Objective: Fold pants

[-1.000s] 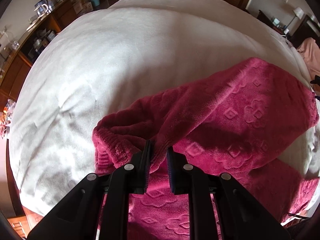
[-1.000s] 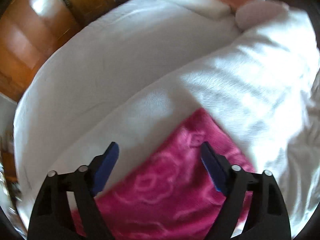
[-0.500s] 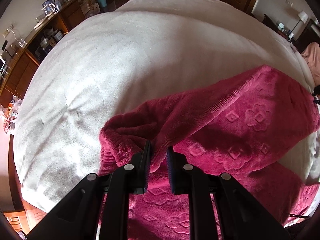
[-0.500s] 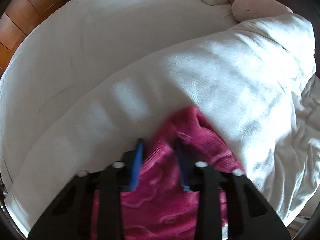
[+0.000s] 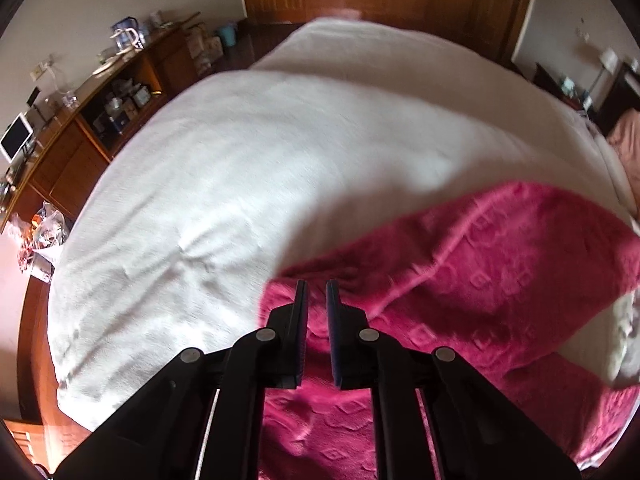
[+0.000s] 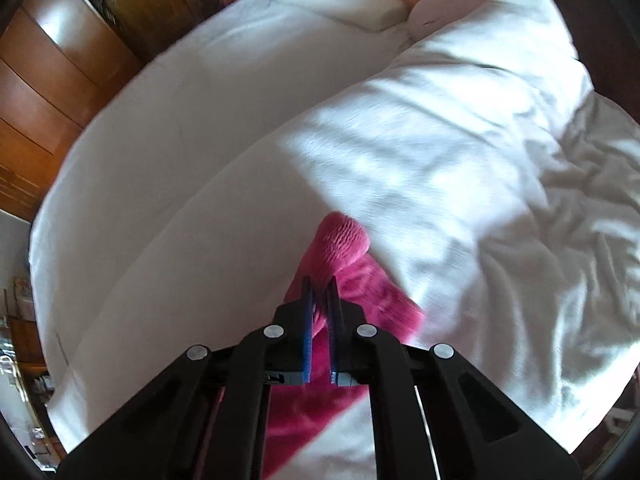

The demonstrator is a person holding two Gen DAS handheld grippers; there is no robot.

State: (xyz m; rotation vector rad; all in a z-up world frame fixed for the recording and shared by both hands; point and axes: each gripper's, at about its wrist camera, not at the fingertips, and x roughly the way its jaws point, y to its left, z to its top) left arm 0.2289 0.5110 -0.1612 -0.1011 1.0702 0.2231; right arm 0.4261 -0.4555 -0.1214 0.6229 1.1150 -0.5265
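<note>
The left gripper (image 5: 316,292) is clenching an edge of the embossed crimson fleece pants (image 5: 500,264), which are stretching toward the frame's right across the white bed (image 5: 280,160). The right gripper (image 6: 319,290) is pinching their ribbed cuff (image 6: 342,240), poking upward at centre.

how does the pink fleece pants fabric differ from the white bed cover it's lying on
The magenta embossed fleece pants are deep pink with raised flower and diamond patterns; the white bed cover is plain. The pants are pinched in both the left claw and the right claw, bunched into a rounded fold at the right one; the cover lies spread, rumpled only at the right wrist view's right side. Both are soft cloth.
</note>
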